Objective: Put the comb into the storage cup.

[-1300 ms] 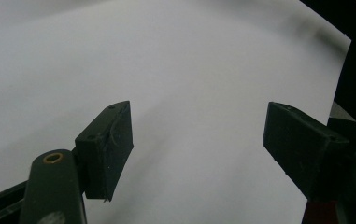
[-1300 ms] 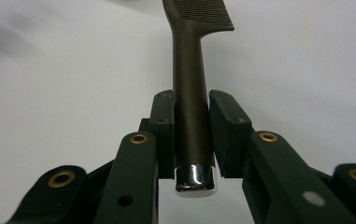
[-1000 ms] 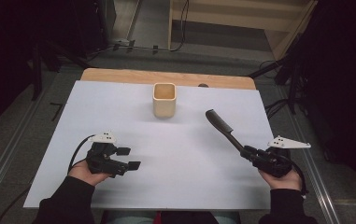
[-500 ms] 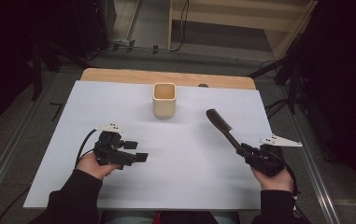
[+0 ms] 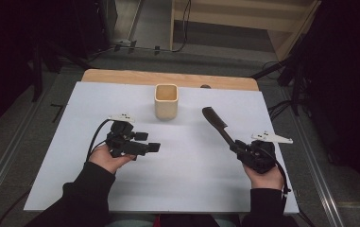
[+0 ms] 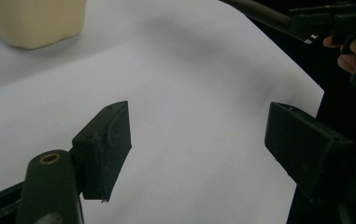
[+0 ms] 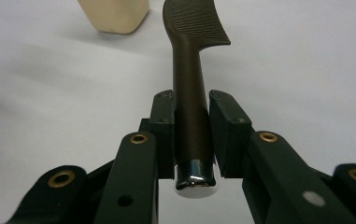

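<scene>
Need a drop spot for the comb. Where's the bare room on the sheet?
Biggest free patch: the white sheet between the left claw and the right claw, in front of the cup. Also bare: far left corner beside the cup. Tighter on the right, where the comb slants toward the cup.

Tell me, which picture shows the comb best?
The right gripper view: the comb is close, its teeth clear, clamped by the right gripper. The high view shows it small; the left gripper view catches just its handle.

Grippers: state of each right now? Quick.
Left gripper: open, jaws wide apart, nothing between them.
Right gripper: shut on the handle of the dark comb.
</scene>
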Motion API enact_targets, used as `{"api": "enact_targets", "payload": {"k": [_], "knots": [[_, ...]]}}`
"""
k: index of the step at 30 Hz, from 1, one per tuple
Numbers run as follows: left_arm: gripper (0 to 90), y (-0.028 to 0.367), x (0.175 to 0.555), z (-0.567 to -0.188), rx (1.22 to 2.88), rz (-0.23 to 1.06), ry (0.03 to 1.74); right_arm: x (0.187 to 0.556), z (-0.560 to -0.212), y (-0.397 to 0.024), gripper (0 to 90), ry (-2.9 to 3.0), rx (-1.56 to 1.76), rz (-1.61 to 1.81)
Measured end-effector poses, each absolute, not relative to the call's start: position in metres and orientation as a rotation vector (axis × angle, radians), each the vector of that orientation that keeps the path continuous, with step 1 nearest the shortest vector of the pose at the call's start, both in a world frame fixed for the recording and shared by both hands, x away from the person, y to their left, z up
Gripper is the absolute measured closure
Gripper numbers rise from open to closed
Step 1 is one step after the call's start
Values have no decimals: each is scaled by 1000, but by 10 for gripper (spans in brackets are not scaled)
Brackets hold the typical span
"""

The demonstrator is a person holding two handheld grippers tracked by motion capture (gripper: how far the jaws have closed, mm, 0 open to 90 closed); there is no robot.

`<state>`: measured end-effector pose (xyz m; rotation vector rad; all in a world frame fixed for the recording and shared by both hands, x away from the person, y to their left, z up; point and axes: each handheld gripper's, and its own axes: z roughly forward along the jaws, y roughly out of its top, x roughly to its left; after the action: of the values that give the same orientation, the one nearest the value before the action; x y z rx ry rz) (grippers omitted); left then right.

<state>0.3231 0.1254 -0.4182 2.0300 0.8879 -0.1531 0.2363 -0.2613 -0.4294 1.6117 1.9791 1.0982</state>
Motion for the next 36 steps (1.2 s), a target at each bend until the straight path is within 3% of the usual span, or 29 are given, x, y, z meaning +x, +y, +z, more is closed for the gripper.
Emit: {"api": "enact_targets", "payload": {"k": [19,36], "knots": [[249,95,346,-410,2037,-176,906,241,-436,-207,703,1817,1562,1071],[251,57,357,-408,2030,-208,891,232,-459,-194,704,1645,1542,1216]]}}
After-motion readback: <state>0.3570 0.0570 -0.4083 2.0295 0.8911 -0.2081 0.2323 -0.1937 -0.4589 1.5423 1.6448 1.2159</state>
